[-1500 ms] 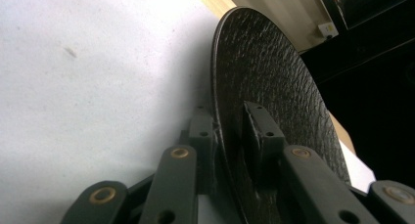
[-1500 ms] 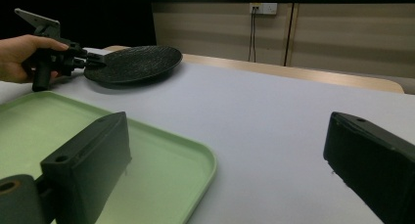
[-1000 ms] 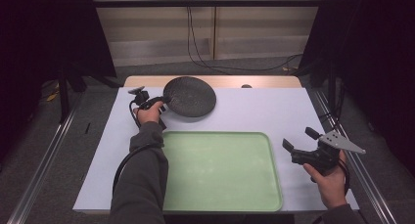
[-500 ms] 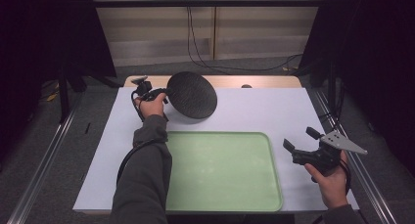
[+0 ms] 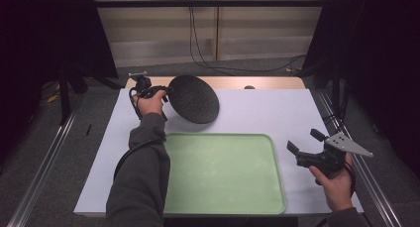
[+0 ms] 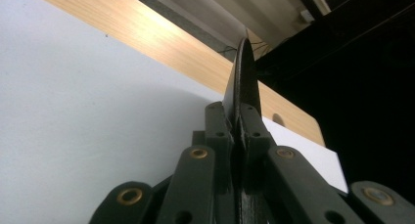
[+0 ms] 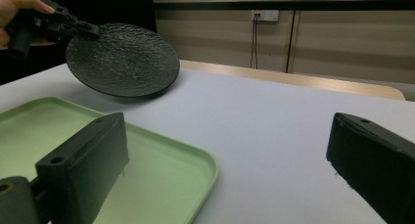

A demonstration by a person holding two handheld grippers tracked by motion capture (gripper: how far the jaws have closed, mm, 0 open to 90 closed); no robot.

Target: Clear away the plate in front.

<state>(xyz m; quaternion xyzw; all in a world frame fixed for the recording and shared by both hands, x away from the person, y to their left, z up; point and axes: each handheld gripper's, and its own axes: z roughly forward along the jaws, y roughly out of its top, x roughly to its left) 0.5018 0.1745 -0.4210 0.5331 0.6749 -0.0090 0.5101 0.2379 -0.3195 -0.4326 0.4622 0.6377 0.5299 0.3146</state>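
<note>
In the high view the person's left forearm runs up from the bottom centre-left of the frame to the upper left, sleeve covered, with the left hand [image 5: 150, 102] wrapped round the left gripper [image 5: 166, 90]. That gripper points toward the right of the frame and its jaws are pinched on the left rim of the black plate [image 5: 193, 99]. The left gripper view confirms it: both jaws are clamped against the two faces of the plate [image 6: 243, 82], which stands edge-on between them and rises past their tips toward the top centre.

The plate is tilted, its textured face turned toward the camera, over the white table [image 5: 277, 113] in the upper centre of the high view, just beyond the far left corner of the green tray [image 5: 223, 172]. In the right gripper view the plate [image 7: 122, 59] sits at the upper left, clear of the tray [image 7: 161, 170], its low edge close to the table.

The right hand [image 5: 337, 185] is at the lower right of the high view, gripping the right gripper [image 5: 304, 141], whose jaws are spread wide with nothing between them, just right of the tray
</note>
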